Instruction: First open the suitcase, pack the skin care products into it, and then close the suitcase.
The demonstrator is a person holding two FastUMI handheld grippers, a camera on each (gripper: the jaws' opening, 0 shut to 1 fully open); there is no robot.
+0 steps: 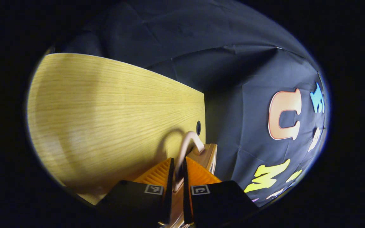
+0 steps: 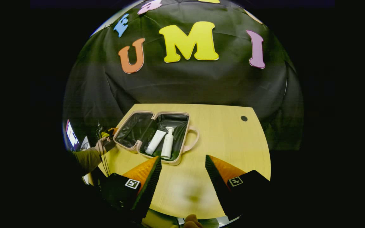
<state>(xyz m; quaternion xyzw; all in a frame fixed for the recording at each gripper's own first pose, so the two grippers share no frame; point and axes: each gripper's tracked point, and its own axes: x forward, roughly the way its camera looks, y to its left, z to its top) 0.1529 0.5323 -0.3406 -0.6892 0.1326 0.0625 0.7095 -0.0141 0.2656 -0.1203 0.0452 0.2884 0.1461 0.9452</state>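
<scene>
Packing looks done from where we sit: the suitcase (image 2: 152, 136) lies open and flat on the wooden table (image 2: 227, 139), and two skin care products rest side by side in its right half, a white tube (image 2: 156, 142) and a white pump bottle (image 2: 167, 143). We don't spot any other products on the table top, so we'd guess the only step left is closing the case.

Now the poses. In the left gripper view, the left gripper (image 1: 178, 169) has its orange fingers nearly together, with a pinkish handle loop (image 1: 187, 142) running up out of the narrow gap between them. So we'd say it's clamped on that handle, with the case's pale rim (image 1: 211, 156) just beyond the fingertips. In the right gripper view we see a hand (image 2: 100, 146) and an olive sleeve (image 2: 86, 160) at the left edge of the case, which we take to be the hand holding the left gripper, though it's small and dark there.

The right gripper (image 2: 182, 163) hangs back over the bare table, near the front of the case but not touching it, fingers spread wide and holding nothing.

Our guess: the left side is set to swing the lid over.
</scene>
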